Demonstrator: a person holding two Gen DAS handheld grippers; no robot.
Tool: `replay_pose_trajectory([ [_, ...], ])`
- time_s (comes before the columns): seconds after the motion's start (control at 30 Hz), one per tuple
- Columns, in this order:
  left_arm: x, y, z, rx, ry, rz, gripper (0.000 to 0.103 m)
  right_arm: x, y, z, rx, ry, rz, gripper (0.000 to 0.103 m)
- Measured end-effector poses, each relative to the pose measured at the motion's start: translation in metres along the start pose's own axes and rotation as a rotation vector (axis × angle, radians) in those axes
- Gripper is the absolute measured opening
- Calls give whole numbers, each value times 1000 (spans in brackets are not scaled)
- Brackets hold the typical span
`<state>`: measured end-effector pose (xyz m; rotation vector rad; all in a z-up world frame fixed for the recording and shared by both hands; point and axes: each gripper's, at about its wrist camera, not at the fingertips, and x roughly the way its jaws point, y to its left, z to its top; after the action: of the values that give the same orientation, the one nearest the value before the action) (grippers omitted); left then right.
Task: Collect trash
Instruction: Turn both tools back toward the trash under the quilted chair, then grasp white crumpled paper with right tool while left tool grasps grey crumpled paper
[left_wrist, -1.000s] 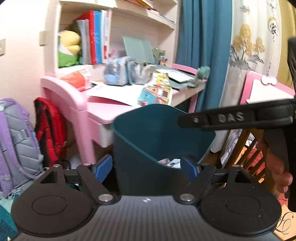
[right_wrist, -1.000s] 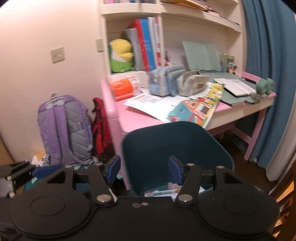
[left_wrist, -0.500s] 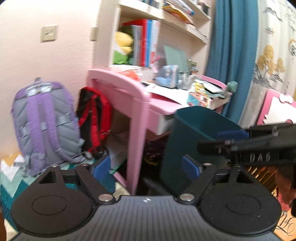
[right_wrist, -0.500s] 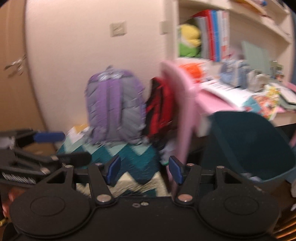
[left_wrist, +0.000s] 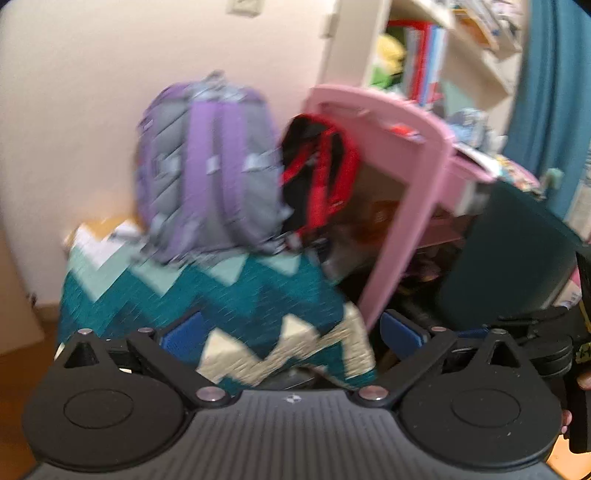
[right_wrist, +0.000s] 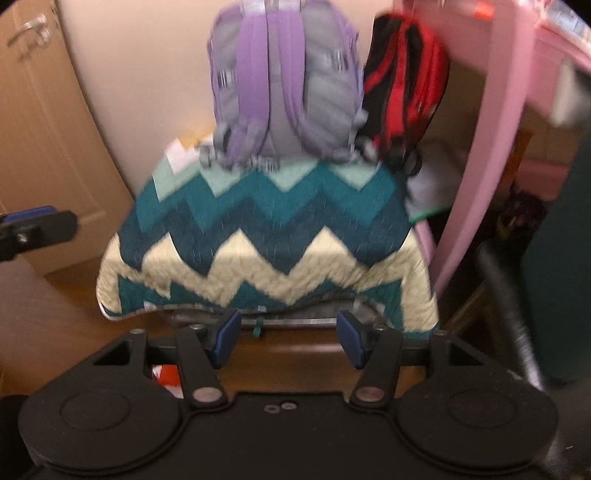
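Both views have swung off the teal bin (left_wrist: 509, 258), now right of the zigzag rug (right_wrist: 266, 240). The left hand-held gripper (left_wrist: 291, 330) has just been opening, now wide and empty; the right hand-held gripper (right_wrist: 288, 338) is part-open and empty over the rug's near edge. Likely hunting floor trash; a red-white scrap (right_wrist: 166, 376) shows below that edge

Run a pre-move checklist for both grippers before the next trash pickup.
1. Left gripper empty: ok. Its jaws have just been opening, and nothing is between them.
2. Right gripper empty: ok, jaws apart with nothing between them.
3. Bin within sight: ok, at the right edge of the left view, beside the pink desk.
4. Trash target picked out: cannot tell. A red and white scrap shows on the floor under the right gripper's left finger, mostly hidden.
5. Rug free of trash: ok as far as seen, though the backpacks rest on its far edge.
6. Picture sharpness: not ok, both views are blurred.
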<state>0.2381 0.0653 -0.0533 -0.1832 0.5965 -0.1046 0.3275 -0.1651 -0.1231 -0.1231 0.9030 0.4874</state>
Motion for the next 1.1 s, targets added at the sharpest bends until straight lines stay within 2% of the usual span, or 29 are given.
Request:
replay_pose_trajectory([
  [0.13,28,53,-33,-64,53,51,103,58,1,-16,32,85,-11,57],
  [0.27,66,98,-66,-106,147,98,103,116,-3,-31,76,165,-40,57],
  [0.47,124,143,-117,-183,264,157,103,210,-22,-60,170,320,-122,57],
  [0.67,189,180,-171,-263,389,238,103,294,-59,-106,382,484,-194,57],
  [0.83,237,204,-208,-316,466,284,102,346,-80,-137,507,581,-232,57],
  [1.0,285,230,-253,-368,581,314,102,389,-91,-163,544,654,-272,56],
  [1.1,312,249,-282,-434,660,342,102,412,-93,-179,567,696,-279,57],
])
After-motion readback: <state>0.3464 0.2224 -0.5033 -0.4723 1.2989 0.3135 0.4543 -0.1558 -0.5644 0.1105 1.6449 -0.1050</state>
